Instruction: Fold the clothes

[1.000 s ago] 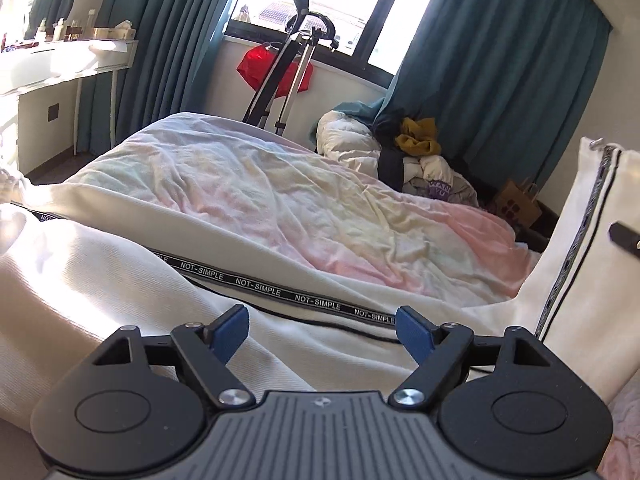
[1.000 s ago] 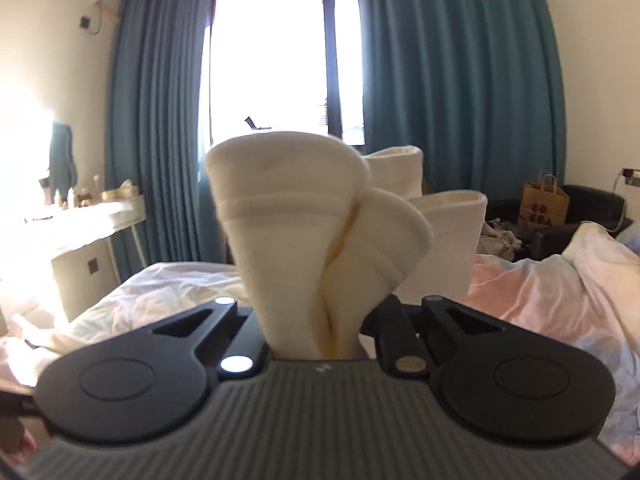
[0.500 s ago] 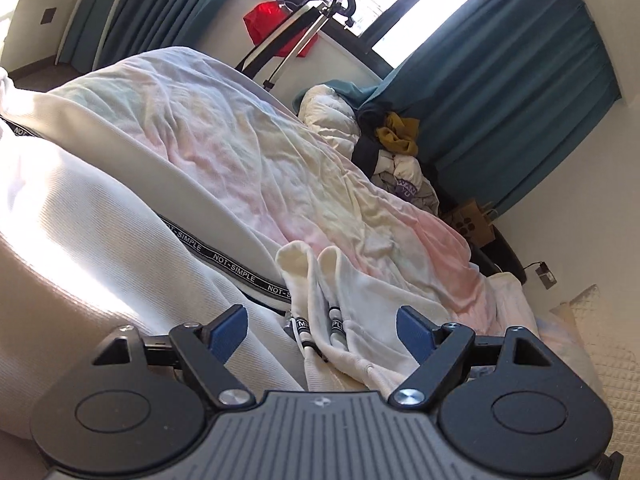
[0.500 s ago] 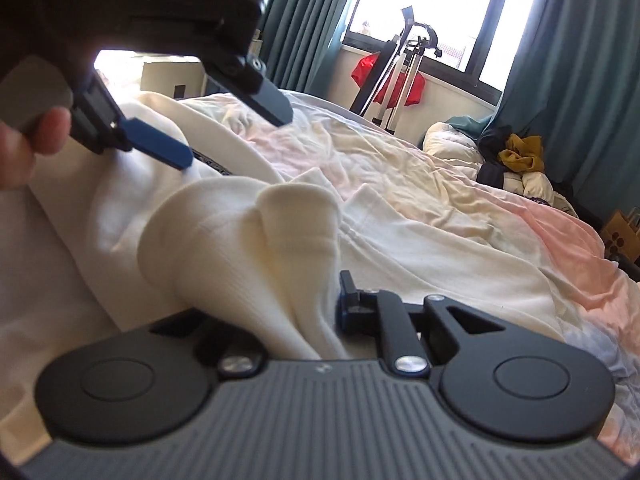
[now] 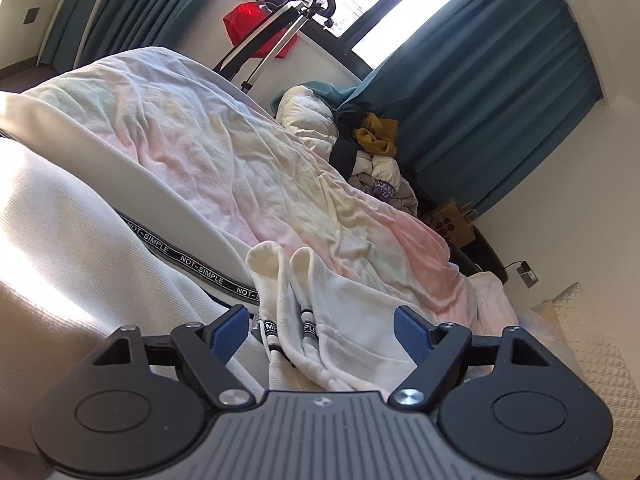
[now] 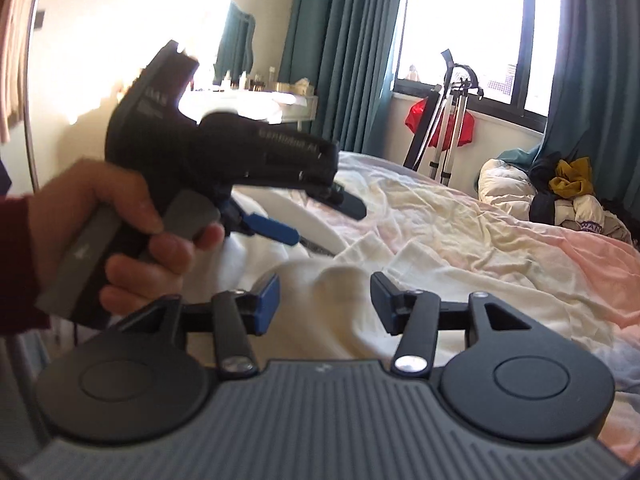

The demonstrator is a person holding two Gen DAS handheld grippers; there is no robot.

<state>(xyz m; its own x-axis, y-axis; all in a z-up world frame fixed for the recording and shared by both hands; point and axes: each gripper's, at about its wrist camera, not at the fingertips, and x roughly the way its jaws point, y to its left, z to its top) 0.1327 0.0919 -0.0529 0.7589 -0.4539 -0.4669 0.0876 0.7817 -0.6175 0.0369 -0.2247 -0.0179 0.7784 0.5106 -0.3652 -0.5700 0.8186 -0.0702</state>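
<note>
Cream ribbed knit garment with black lettered tape lies crumpled on the bed. Left gripper jaws wide, closing slightly, gripping nothing; right gripper jaws opening, cloth loose between.

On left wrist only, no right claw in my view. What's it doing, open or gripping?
Observer: Right claw is low over the cream garment, jaws opening; cloth lies between the pads, unpinched.
Operator: See my left claw from there?
Observer: Yes, left claw sits up-left of the right one, jaws apart, nothing in them.
Operator: What's holding it?
Observer: A hand with a dark red sleeve grips its handle.
</note>
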